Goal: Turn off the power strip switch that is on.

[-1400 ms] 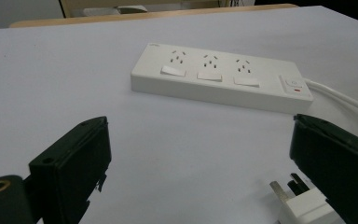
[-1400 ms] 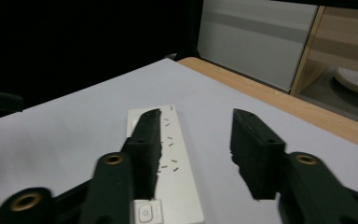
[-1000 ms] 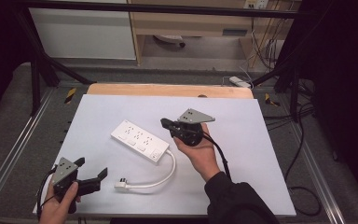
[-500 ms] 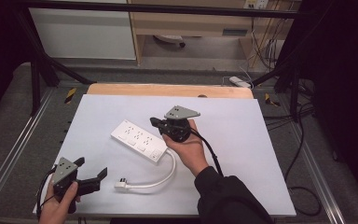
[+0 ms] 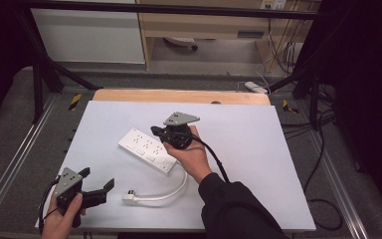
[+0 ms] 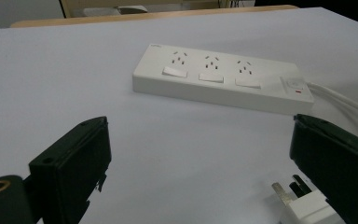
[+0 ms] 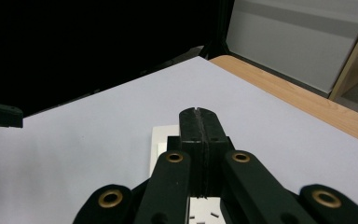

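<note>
Your left tool waits at the near edge, jaws wide and empty, the plug just before it. Farther in, your right tool, jaws pressed together on nothing, hovers over the power strip mid-tabletop; bring the closed tip squarely down onto one rocker switch.

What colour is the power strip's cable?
White, like the power strip itself; the cable shows best in the high view.

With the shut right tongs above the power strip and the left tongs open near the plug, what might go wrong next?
1. The right tongs hang shut over the white power strip; a push at one end may slide or turn it on the smooth white table.
2. The left tongs stand open beside the plug; a sweep could knock it and drag the cable.
</note>
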Available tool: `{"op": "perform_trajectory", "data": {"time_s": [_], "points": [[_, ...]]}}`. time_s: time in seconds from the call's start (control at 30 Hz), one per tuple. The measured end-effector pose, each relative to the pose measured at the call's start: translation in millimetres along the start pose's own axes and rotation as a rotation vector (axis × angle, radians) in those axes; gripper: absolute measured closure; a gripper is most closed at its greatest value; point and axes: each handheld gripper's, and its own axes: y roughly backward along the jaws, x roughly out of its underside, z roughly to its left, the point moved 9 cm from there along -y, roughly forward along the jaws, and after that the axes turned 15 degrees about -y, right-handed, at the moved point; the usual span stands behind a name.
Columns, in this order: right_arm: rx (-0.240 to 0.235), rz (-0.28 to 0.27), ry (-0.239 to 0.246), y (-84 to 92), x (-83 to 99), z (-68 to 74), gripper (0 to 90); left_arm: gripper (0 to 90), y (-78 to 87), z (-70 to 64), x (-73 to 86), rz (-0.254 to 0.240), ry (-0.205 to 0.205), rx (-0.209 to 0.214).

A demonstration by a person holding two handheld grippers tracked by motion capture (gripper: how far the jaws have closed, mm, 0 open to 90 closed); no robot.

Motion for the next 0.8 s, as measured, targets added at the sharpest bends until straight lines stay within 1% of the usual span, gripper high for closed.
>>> {"op": "perform_trajectory", "data": {"time_s": [0.13,0.27,0.37,0.47,0.73,0.8], "points": [[0.001,-0.007,-0.012,-3.1,-1.5,-1.3,90.0,5.1,0.2,0.5,0.2,0.001,0.005,0.000],[0.001,0.000,-0.006,-8.2,-1.4,-1.3,90.0,5.1,-0.4,0.2,0.2,0.006,-0.004,0.001],[0.002,0.010,-0.007,-13.5,-0.1,-1.2,90.0,5.1,-0.3,0.1,-0.2,0.004,-0.003,0.002],[0.022,0.016,0.001,-20.1,1.7,-1.9,90.0,5.1,-0.1,0.3,0.0,0.004,-0.001,0.004],[0.018,0.037,0.005,-33.2,6.1,1.7,90.0,5.1,0.8,2.9,-0.3,-0.003,0.011,-0.001],[0.015,0.043,0.006,-35.4,6.9,2.6,90.0,5.1,1.0,2.7,0.1,0.003,0.005,0.001]]}}
